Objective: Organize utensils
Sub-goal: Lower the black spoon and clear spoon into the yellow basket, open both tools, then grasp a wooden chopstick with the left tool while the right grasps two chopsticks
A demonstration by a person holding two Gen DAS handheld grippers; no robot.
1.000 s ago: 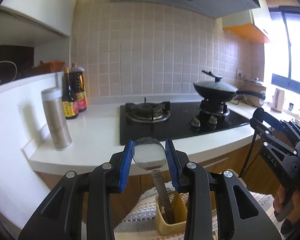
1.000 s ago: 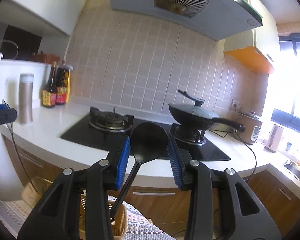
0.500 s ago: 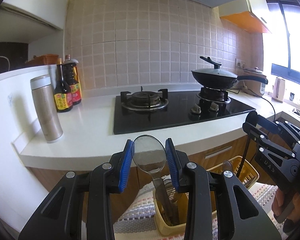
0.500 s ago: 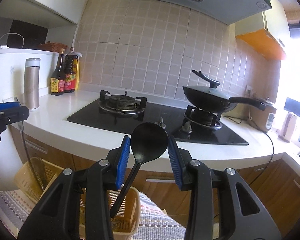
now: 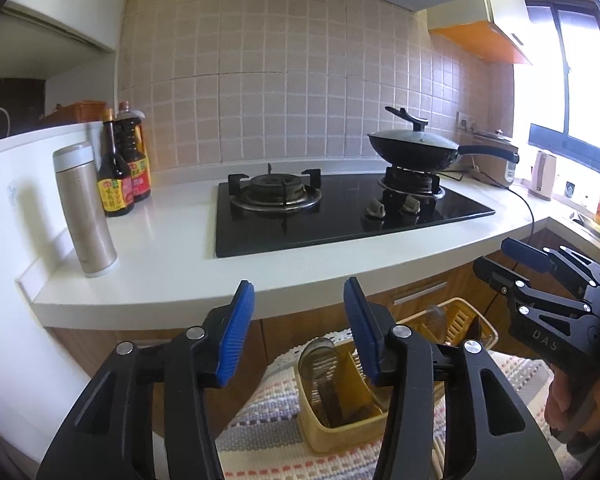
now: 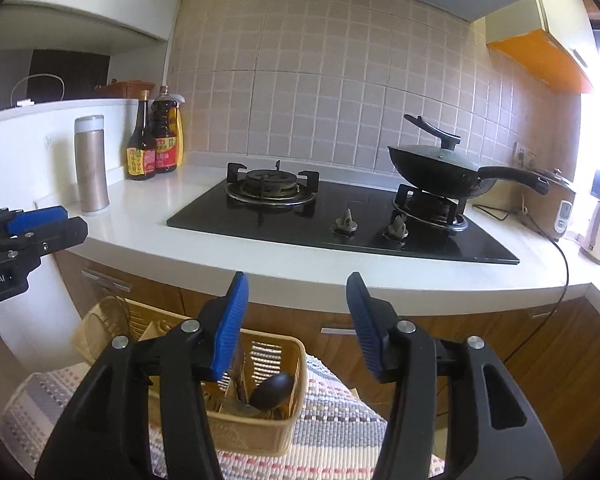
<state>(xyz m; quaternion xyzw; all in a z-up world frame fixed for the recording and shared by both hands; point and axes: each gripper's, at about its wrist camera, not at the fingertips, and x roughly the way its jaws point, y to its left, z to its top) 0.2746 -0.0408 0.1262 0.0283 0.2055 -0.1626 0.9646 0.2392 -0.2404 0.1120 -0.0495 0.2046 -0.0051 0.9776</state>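
Observation:
My left gripper point(image 5: 298, 298) is open and empty above the yellow utensil basket point(image 5: 342, 438). A metal spoon point(image 5: 320, 360) stands in the basket's near compartment, bowl up. My right gripper point(image 6: 296, 300) is open and empty above the same basket point(image 6: 290, 424). A black spoon point(image 6: 272, 392) lies in the basket's right compartment among other utensils. The basket sits on a striped cloth point(image 6: 332, 432) below the counter. Each gripper shows at the edge of the other's view: the right one in the left wrist view point(image 5: 540, 280), the left one in the right wrist view point(image 6: 32, 228).
The white counter point(image 5: 180, 252) holds a black gas hob point(image 5: 340, 212), a lidded wok point(image 5: 414, 152), a steel flask point(image 5: 86, 208), two sauce bottles point(image 5: 122, 168), a rice cooker point(image 5: 496, 160). Wooden cabinet doors point(image 6: 540, 360) lie below the counter edge.
Both grippers opened and let go: the metal spoon dropped into the basket's left compartment and the black spoon into the right. Both views tilted further down.

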